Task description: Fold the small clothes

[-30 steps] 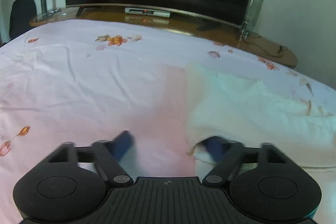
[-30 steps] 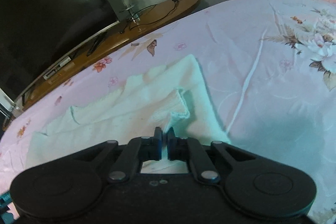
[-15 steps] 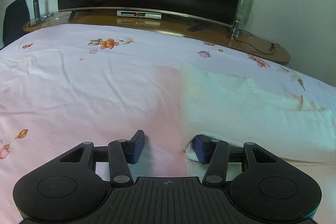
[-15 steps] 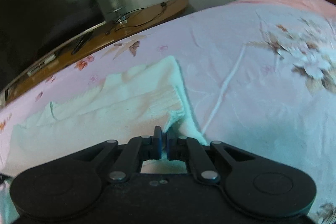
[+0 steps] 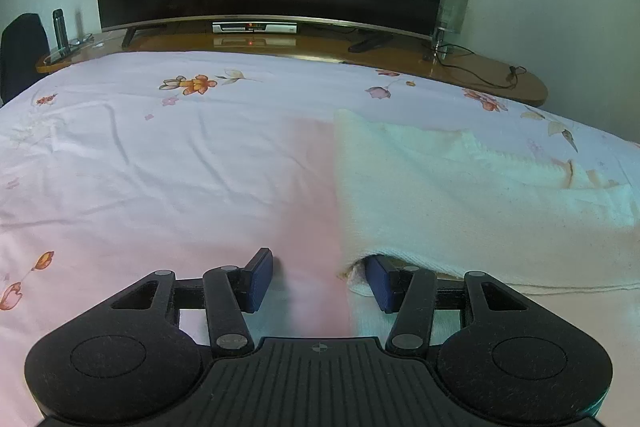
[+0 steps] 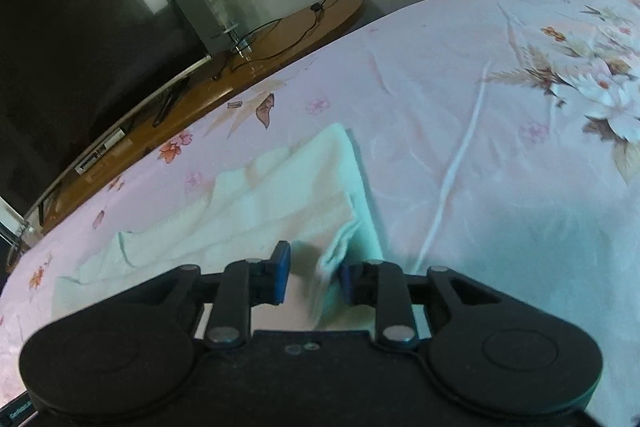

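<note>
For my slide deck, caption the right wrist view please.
Right claw, jaws just opening, lets go of the cream garment lying folded on the floral bedsheet.

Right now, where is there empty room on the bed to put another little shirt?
Left of the white garment, the bedsheet lies bare up to the TV stand. In the right wrist view, bare sheet also lies right of it. It's crowded at the garment's near edge, by both claws.

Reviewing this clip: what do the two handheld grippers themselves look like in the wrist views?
Both match. The left gripper and right gripper are matte black, with two rounded lobes, slotted link arms on silver pivot pins and blue finger pads. The left one's centre plate is ribbed with a small crosshair mark. No cables, hands or sleeves show.
</note>
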A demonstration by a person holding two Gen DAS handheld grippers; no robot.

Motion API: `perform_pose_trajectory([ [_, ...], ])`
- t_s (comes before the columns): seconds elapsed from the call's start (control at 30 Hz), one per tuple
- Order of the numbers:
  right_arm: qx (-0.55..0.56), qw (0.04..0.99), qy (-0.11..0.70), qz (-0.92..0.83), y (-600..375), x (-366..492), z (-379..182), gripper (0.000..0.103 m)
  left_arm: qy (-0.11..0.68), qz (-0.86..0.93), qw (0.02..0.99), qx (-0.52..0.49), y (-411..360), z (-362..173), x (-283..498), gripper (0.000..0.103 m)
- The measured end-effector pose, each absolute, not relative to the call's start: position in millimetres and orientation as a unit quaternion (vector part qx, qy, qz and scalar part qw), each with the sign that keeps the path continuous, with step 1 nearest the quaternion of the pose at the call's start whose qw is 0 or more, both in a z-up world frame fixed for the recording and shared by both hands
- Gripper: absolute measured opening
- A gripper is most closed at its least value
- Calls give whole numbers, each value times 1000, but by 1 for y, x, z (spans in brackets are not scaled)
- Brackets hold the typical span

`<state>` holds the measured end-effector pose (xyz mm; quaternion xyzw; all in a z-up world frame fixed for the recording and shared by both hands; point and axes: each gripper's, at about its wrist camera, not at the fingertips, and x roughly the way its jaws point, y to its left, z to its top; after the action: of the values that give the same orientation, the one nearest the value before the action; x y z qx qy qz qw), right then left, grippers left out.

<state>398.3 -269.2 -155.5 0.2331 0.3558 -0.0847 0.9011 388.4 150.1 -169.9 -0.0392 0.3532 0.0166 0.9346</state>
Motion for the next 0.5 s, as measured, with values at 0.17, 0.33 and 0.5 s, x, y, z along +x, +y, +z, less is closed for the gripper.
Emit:
perform_pose_trajectory([
  [0.17,204,906,356,-103,-265,383,-153,6,352,15,935,-39,150,-172,390,51],
  [0.33,178,907,367,-106,-261,382,-159,7,362,8,931,-45,153,-165,387,51],
  [0.5,196,905,367,-85,-264,378,-151,24,363,-23,928,-78,165,-139,375,51],
])
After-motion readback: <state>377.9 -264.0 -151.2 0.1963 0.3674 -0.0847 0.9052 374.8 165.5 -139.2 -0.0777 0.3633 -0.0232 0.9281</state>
